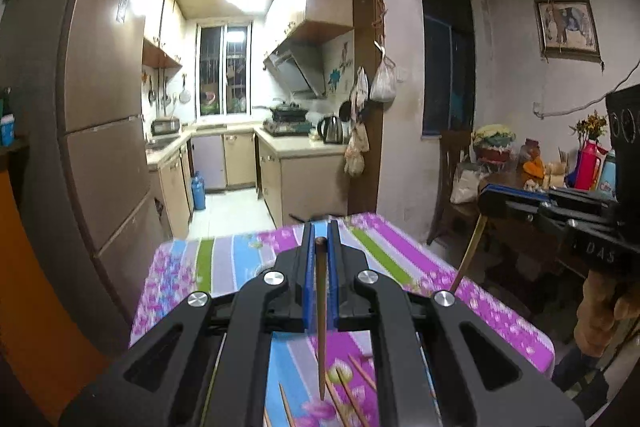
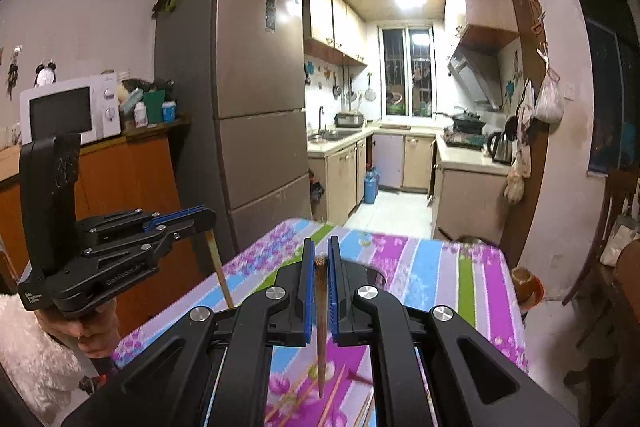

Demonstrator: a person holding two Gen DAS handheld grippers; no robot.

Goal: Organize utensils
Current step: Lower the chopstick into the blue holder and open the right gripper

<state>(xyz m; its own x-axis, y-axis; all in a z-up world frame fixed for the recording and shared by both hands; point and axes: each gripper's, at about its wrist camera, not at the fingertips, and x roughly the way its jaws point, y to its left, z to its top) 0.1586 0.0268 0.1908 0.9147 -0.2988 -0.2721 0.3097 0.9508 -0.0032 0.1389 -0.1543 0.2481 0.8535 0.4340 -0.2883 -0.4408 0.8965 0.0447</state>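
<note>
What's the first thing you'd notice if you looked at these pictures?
The black tongs up close: the left tongs and the right tongs each pinch one brown chopstick, and, hanging point-down. Below them lies a bright flowery tablecloth with more chopsticks scattered on it. Behind it a lit kitchen glows through the doorway.

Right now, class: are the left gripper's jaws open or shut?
Shut. In the left wrist view, the left gripper has its blue jaws pressed on a brown chopstick, lifted above the floral tablecloth.
</note>
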